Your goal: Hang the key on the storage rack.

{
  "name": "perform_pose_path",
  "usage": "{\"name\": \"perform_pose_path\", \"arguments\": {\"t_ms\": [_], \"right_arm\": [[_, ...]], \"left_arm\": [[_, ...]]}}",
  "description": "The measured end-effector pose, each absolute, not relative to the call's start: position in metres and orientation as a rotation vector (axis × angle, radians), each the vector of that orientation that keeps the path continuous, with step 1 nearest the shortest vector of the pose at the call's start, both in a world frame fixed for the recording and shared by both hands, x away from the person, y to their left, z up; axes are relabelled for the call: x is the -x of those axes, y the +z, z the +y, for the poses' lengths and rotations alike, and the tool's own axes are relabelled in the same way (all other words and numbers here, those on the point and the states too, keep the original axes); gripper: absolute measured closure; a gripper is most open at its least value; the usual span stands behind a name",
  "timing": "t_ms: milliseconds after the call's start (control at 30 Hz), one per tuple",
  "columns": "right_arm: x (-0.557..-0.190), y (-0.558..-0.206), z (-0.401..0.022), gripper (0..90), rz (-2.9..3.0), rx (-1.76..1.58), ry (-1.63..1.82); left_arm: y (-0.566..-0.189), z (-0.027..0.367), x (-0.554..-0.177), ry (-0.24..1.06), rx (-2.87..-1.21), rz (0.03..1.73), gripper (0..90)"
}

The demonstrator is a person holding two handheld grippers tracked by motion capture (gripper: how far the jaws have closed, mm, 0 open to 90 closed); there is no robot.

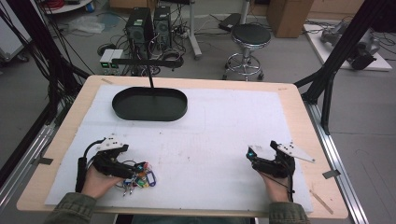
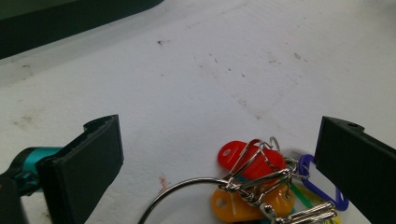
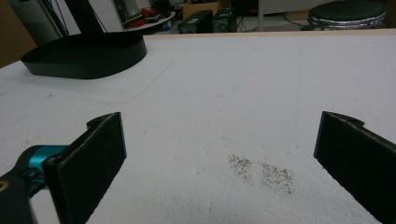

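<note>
A bunch of coloured key tags on metal rings (image 1: 140, 178) lies on the white mat near the front left. My left gripper (image 1: 133, 170) is open right over it. In the left gripper view the red, orange and blue tags (image 2: 254, 179) lie between the wide-apart jaws, nearer the right one. My right gripper (image 1: 254, 156) stands open at the front right over bare mat (image 3: 219, 116), nothing between its jaws. A black oval tray (image 1: 149, 103) sits at the back left of the mat, also in the right gripper view as the tray (image 3: 84, 56).
The white mat (image 1: 210, 135) covers most of the wooden table (image 1: 299, 112). A thin black post (image 1: 150, 77) rises behind the tray. Dark smudges (image 3: 261, 172) mark the mat ahead of the right gripper. A stool (image 1: 247, 44) and computer towers (image 1: 140, 25) stand on the floor beyond.
</note>
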State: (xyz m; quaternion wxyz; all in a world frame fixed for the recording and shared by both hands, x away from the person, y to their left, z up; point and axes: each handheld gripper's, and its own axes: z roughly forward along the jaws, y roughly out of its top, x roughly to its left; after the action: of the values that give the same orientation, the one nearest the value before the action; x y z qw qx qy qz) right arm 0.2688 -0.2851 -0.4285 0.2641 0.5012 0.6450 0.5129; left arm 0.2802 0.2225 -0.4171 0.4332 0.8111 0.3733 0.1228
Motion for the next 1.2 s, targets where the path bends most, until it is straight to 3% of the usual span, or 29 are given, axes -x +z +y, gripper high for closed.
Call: {"name": "perform_pose_path", "arguments": {"t_ms": [467, 633, 900, 967, 1033, 1133, 1167, 1200], "right_arm": [[-0.269, -0.429, -0.285, 1.2, 1.757, -1.354, 1.373], [-0.27, -0.429, -0.285, 1.2, 1.759, -1.356, 1.371], [-0.269, -0.429, -0.285, 1.2, 1.761, -1.358, 1.366], [-0.269, -0.429, -0.284, 1.2, 1.76, -1.359, 1.366], [-0.27, -0.429, -0.285, 1.2, 1.762, -1.354, 1.363], [-0.27, -0.429, -0.284, 1.2, 1.763, -1.355, 1.363], [-0.27, -0.43, -0.285, 1.2, 1.764, -1.354, 1.363], [-0.27, -0.43, -0.285, 1.2, 1.764, -1.354, 1.363]], "left_arm": [[-0.42, 0.211, -0.279, 0.242, -2.134, 0.926, 3.0], [-0.42, 0.209, -0.276, 0.218, -2.147, 0.922, 8.6], [-0.421, 0.203, -0.268, 0.153, -2.232, 0.896, 30.1], [-0.421, 0.203, -0.267, 0.144, -2.24, 0.896, 31.2], [-0.422, 0.202, -0.267, 0.149, -2.26, 0.913, 39.2], [-0.424, 0.202, -0.267, 0.148, -2.262, 0.919, 44.3], [-0.424, 0.202, -0.267, 0.154, -2.267, 0.921, 51.8], [-0.424, 0.202, -0.268, 0.153, -2.257, 0.923, 51.8]]}}
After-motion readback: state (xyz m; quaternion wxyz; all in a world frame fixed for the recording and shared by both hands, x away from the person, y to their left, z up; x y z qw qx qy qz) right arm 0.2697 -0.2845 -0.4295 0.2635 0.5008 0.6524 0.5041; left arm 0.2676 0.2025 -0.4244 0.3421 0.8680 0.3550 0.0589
